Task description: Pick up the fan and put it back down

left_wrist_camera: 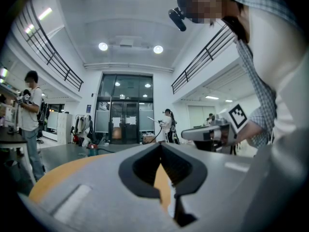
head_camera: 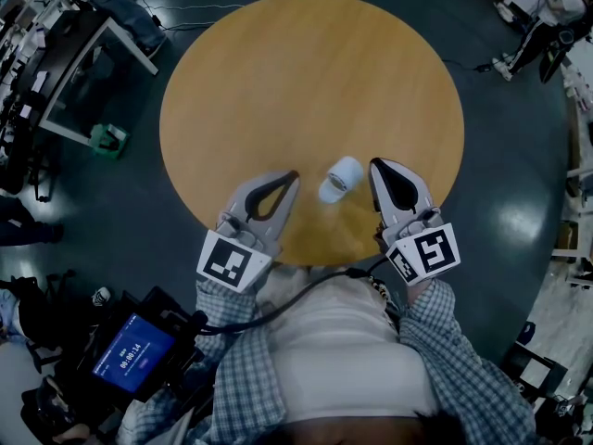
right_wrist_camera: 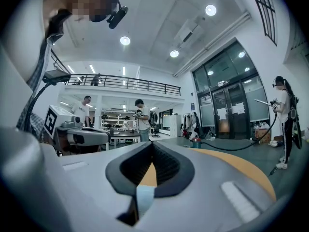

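A small white fan (head_camera: 340, 179) lies on the round wooden table (head_camera: 306, 72), near its front edge. It sits between my two grippers and touches neither. My left gripper (head_camera: 295, 175) is just left of the fan, its tips closed together with nothing in them; its own view shows the jaws (left_wrist_camera: 161, 145) meeting at the tip. My right gripper (head_camera: 373, 164) is just right of the fan, also shut and empty, with its tips (right_wrist_camera: 152, 144) together. Both point level across the tabletop. A pale sliver shows low through each gripper's jaw opening; I cannot tell what it is.
A green object (head_camera: 108, 141) sits on the dark floor left of the table, beside a white-framed desk (head_camera: 88, 58). A lit tablet (head_camera: 134, 352) is at the lower left. A person (head_camera: 542, 12) is at the far right; others stand in the hall.
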`<state>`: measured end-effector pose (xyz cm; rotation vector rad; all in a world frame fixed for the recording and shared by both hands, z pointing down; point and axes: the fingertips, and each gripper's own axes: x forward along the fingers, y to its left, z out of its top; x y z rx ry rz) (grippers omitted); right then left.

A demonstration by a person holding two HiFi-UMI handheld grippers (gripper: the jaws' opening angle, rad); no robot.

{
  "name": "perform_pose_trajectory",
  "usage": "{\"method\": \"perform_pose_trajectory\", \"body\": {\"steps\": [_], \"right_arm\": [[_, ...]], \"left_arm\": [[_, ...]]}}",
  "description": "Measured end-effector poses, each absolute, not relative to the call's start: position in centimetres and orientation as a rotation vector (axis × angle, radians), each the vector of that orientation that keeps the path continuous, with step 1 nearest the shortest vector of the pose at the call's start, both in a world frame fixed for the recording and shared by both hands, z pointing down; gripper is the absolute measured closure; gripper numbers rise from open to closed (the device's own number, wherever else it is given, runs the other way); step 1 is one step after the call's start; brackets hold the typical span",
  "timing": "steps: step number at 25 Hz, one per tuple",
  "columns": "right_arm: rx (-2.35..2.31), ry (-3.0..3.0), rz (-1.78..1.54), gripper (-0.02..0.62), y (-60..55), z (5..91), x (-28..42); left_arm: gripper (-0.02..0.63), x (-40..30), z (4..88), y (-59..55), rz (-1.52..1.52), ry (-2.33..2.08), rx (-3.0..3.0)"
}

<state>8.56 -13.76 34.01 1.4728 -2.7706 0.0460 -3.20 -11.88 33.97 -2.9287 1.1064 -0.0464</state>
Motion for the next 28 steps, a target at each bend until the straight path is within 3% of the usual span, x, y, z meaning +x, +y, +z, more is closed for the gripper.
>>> {"method": "perform_pose_trajectory", "body": {"steps": [28], "right_arm": [[1.456,-2.753,0.038,0.592,-13.31,34.45,8.11]], "left_arm": [[0.606,-3.40,34.10,-11.53,-0.040,1.094,-2.930]]}}
